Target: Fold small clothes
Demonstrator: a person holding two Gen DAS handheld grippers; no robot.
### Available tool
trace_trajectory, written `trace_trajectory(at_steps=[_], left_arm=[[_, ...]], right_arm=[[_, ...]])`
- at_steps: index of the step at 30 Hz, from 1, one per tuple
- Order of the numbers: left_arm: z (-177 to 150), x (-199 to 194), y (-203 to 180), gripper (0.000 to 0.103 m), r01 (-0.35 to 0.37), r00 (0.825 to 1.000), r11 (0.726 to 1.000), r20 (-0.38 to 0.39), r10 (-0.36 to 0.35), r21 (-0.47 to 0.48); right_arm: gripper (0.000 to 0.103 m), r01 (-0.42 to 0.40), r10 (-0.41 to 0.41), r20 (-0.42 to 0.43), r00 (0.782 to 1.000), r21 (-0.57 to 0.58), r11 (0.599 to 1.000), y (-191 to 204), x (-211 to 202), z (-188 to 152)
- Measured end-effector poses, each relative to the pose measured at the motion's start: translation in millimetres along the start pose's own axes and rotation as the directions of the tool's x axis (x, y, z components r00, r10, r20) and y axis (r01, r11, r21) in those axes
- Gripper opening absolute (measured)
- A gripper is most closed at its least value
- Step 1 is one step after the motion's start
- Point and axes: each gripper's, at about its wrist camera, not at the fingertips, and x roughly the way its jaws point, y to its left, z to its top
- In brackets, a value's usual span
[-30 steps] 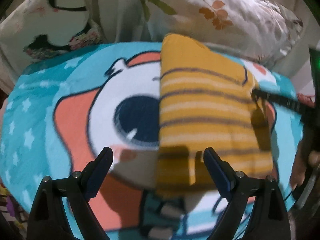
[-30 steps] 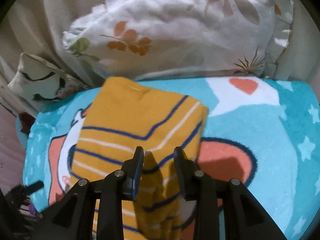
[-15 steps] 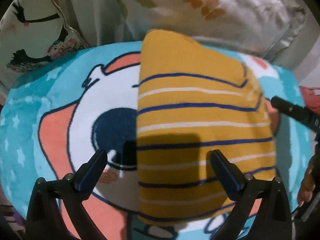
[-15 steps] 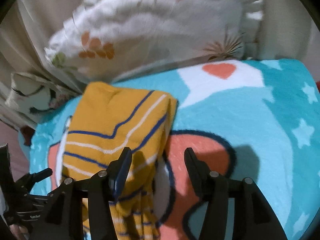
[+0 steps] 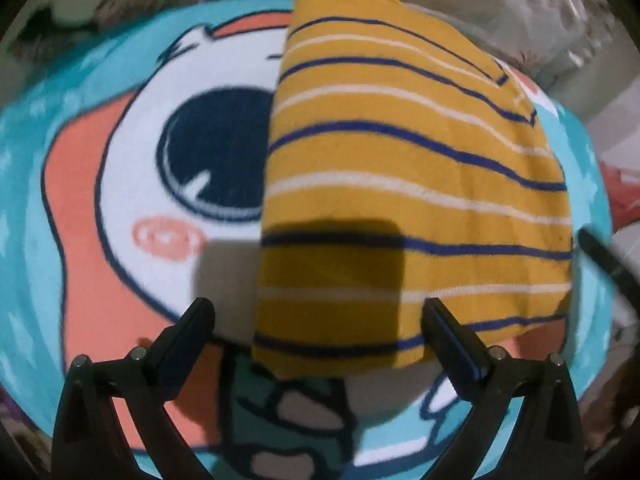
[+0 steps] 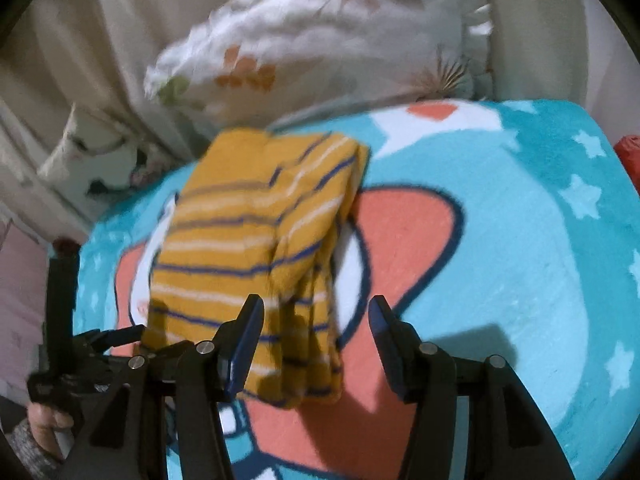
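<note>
The folded yellow striped garment (image 5: pixel 416 184) lies flat on a turquoise cartoon blanket (image 5: pixel 120 208), covering the right half of the big printed eye. From the left wrist view it reads as one smooth rectangle, its straight folded edge on the left, navy and white stripes running across it. The right wrist view shows what that one hides — the garment's (image 6: pixel 256 240) right side is a stack of several layers, their edges fanned slightly near the camera.

Its long axis runs from the near edge of the blanket away toward the floral pillow (image 6: pixel 320 44) behind, with the plain yellow end farthest off and just short of the pillow; the stripes lie crosswise to that axis.

The left gripper (image 5: pixel 320 320) hangs over the near end of the garment with its jaws spread wide, having just been opening, and nothing is pinched between them. The right gripper (image 6: pixel 316 320) is also parted — its jaws have just been opening too — and the garment's layered near corner lies below the gap, the pads not pressing on it. At the lower left of the right wrist view the left gripper's body and a hand (image 6: pixel 44 424) holding it show.
</note>
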Motion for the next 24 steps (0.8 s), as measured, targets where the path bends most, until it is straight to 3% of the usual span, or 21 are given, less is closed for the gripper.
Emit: trace_trajectory(at_steps=[3,8,12,14,19,21,22,24], left_arm=[[-5.8,-21.7,0.5,0.103,0.011,0.999,1.0,0.049,-0.01,-0.003],[-0.1,-43.5,15.4,0.103,0.04,0.99,0.999,0.14,-0.035,-0.029],[19.7,-27.6,35.7,0.103,0.074,0.99,0.994,0.127,-0.063,-0.083],[31.1,-16.1,43.5,0.103,0.122,0.989,0.987,0.099,-0.113,-0.1],[37.4,3.7,31.7,0.101,0.194,0.981,0.978,0.018,-0.193,-0.075],[33.6,-2.5,20.4,0.072,0.165,0.986,0.986,0.038,-0.164,-0.034],[32.8,-4.6,17.5,0.043,0.203,0.979,0.979,0.028,-0.202,-0.027],[31.3,-15.7,13.7,0.032,0.193,0.981,0.981,0.023,-0.192,-0.034]], right_arm=[[0.058,0.027,-0.027,-0.042,0.999,0.004,1.0,-0.4,11.4,-10.4],[0.059,-0.006,0.007,-0.022,1.0,0.034,0.999,-5.1,4.8,-2.0],[0.059,-0.099,0.102,-0.038,0.994,0.088,0.991,-8.7,16.6,12.3],[0.059,-0.149,0.155,-0.051,0.987,0.116,0.982,-7.6,27.9,16.0],[0.062,-0.165,0.183,-0.113,0.977,0.154,0.974,-3.0,60.1,13.9],[0.056,-0.188,0.21,-0.099,0.973,0.193,0.963,-7.2,63.1,12.8],[0.04,-0.213,0.24,-0.105,0.965,0.219,0.952,-10.5,64.6,13.0],[0.028,-0.303,0.351,-0.118,0.929,0.306,0.903,-21.3,68.6,11.3]])
